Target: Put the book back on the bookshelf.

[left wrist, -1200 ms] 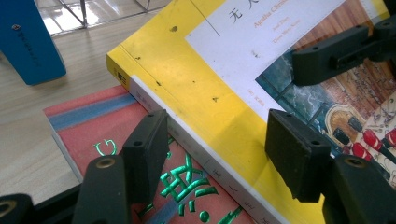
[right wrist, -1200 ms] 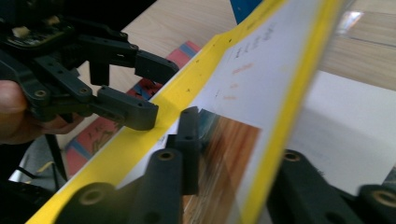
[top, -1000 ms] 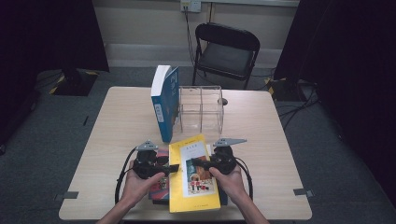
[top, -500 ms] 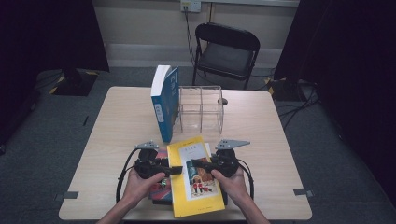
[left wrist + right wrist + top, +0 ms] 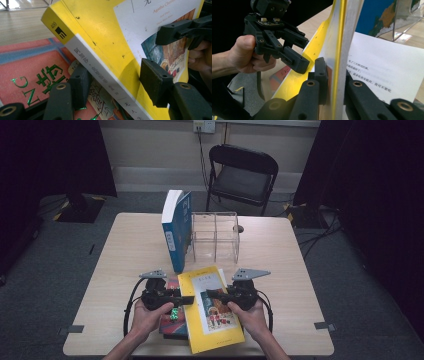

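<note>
A yellow paperback (image 5: 212, 312) lies near the table's front edge, partly over a red book (image 5: 172, 319). My left gripper (image 5: 189, 298) straddles its spine. In the left gripper view one pad (image 5: 155, 83) presses the yellow book's (image 5: 100, 30) cover and the other pad (image 5: 80, 88) sits against the underside, so the left gripper (image 5: 116, 86) is shut across the book's thickness. My right gripper (image 5: 210, 293) is shut on the thin front cover (image 5: 339, 37), with a printed white page (image 5: 384, 65) showing beneath. The left gripper (image 5: 300, 52) also shows in the right gripper view.
A blue book (image 5: 176, 227) stands upright mid-table beside a clear acrylic holder (image 5: 216, 236). A black folding chair (image 5: 242, 172) stands beyond the far edge. Bare tabletop (image 5: 295, 270) lies to the right and left of the books.
Both grippers and the yellow book have shifted slightly toward the table's front edge. The left jaws now sit on the book's spine.
</note>
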Motion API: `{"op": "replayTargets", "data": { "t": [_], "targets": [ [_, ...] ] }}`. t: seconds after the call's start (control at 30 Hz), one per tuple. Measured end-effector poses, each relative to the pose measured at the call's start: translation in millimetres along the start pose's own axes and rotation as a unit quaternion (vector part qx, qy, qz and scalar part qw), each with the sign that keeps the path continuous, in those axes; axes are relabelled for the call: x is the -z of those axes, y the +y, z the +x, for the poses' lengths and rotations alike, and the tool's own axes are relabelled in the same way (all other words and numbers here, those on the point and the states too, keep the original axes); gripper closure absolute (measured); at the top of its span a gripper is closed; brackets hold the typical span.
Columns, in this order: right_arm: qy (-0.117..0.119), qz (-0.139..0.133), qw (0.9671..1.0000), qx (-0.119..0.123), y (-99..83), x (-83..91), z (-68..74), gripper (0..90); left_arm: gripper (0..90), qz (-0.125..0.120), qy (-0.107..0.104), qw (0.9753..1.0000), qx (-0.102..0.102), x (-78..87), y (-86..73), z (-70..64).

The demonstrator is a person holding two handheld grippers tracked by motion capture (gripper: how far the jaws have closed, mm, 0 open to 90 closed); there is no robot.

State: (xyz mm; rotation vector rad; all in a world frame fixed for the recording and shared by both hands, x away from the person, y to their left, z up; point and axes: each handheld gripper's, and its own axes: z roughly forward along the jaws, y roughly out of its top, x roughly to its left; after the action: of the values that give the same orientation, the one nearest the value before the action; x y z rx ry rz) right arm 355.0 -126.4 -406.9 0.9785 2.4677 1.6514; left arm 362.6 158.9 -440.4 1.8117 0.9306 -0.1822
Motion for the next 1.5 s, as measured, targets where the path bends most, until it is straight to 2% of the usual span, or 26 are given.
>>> {"op": "replayTargets", "data": {
  "t": [0.2,0.33,0.43,0.47,0.57,0.8,0.87,0.97,1.13,1.2,1.33,1.4,1.47,1.5],
  "targets": [
    [0.011,-0.010,0.9999,0.009,1.0,3.1,0.9,84.6,43.5,-0.005,-0.016,0.9999,0.005,-2.4,1.1,-2.1],
    [0.009,-0.015,0.9998,0.010,2.3,4.4,2.1,84.7,43.6,-0.009,-0.017,0.9998,0.003,-2.4,3.1,-4.6],
    [0.007,-0.018,0.9998,0.007,2.7,5.3,1.5,84.5,46.7,-0.011,-0.028,0.9996,0.001,-2.1,5.1,-6.0],
    [0.006,-0.018,0.9998,0.008,3.0,5.4,1.4,84.2,48.6,-0.009,-0.031,0.9995,-0.004,-2.0,6.6,-6.3],
    [-0.028,0.000,0.9994,0.019,6.9,3.0,4.4,80.5,54.7,-0.012,-0.021,0.9994,-0.023,-3.0,12.2,-11.5],
    [-0.029,-0.005,0.9992,0.029,14.0,3.3,5.5,79.7,59.8,-0.027,-0.026,0.9991,-0.021,4.8,19.5,-10.5],
    [-0.028,-0.015,0.9990,0.031,17.7,3.5,6.4,79.7,61.9,-0.035,-0.025,0.9988,-0.022,8.1,23.7,-11.3],
    [-0.027,-0.031,0.9986,0.033,24.4,5.8,7.2,80.0,63.6,-0.051,-0.017,0.9977,-0.041,13.7,33.1,-16.7],
    [-0.023,-0.062,0.9968,0.046,39.5,13.8,8.7,82.1,68.9,-0.084,-0.009,0.9943,-0.065,22.7,49.9,-26.9],
    [-0.022,-0.071,0.9960,0.048,43.7,15.9,9.6,82.9,70.1,-0.087,-0.003,0.9931,-0.078,25.3,54.9,-30.6],
    [-0.018,-0.085,0.9951,0.048,45.5,17.9,8.7,83.5,71.8,-0.093,-0.003,0.9922,-0.083,26.2,57.7,-32.8],
    [-0.018,-0.089,0.9947,0.047,43.5,18.0,8.2,81.0,71.9,-0.097,-0.007,0.9916,-0.085,25.9,56.2,-34.2],
    [-0.031,-0.091,0.9943,0.046,40.2,19.3,7.8,67.8,72.9,-0.102,-0.010,0.9905,-0.091,25.4,55.1,-38.6],
    [-0.041,-0.088,0.9941,0.048,39.0,19.5,7.7,61.6,73.2,-0.102,-0.006,0.9895,-0.102,25.2,55.1,-42.6]
  ]
}}
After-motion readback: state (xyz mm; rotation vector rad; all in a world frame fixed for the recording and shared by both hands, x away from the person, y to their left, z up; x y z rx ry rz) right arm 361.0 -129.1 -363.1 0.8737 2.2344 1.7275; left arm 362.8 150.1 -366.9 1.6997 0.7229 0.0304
